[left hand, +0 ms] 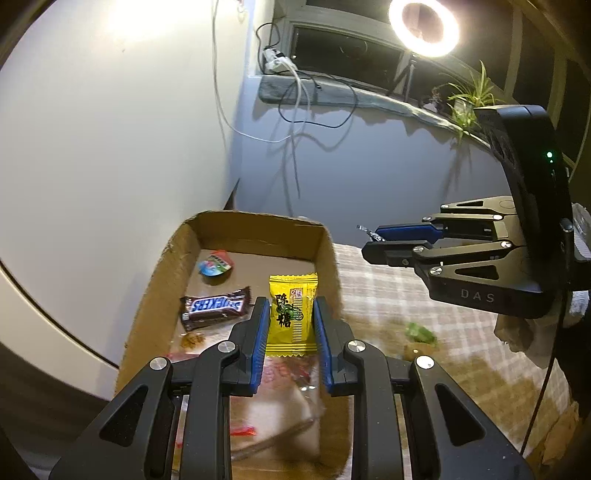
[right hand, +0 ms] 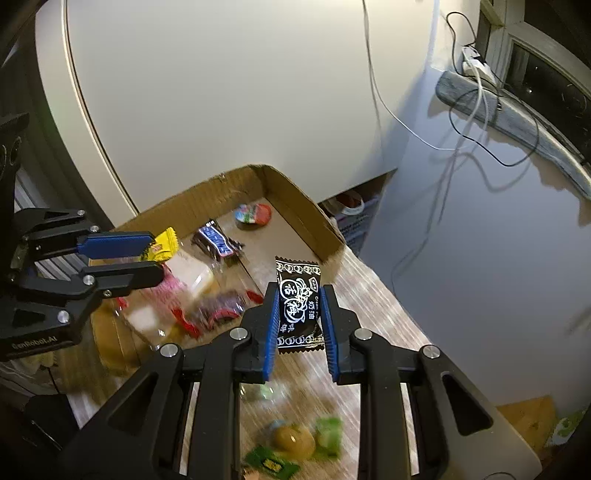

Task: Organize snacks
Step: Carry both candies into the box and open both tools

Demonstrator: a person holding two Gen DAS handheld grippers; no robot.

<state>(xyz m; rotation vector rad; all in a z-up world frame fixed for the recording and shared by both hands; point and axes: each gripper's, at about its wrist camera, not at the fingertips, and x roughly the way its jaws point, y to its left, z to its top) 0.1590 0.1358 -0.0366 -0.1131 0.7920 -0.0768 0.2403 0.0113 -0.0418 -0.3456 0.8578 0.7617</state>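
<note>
My left gripper [left hand: 290,319] is shut on a yellow candy packet [left hand: 291,314] and holds it above the open cardboard box [left hand: 255,225]. In the right wrist view the same left gripper [right hand: 157,253] shows at the left with the yellow candy packet [right hand: 162,245] sticking out. My right gripper [right hand: 297,312] is shut on a black candy packet [right hand: 297,306], lifted over the checked tablecloth [right hand: 376,306] just right of the box [right hand: 295,199]. The right gripper [left hand: 369,242] also shows from the side in the left wrist view. In the box lie a Snickers bar [left hand: 214,306], a small round jelly cup [left hand: 216,264] and clear wrapped snacks.
Loose green and brown candies [right hand: 306,439] lie on the tablecloth below my right gripper. A pale wall [left hand: 110,129] rises behind the box. On the windowsill [left hand: 369,98] are cables, a ring light [left hand: 423,26] and a potted plant [left hand: 465,99].
</note>
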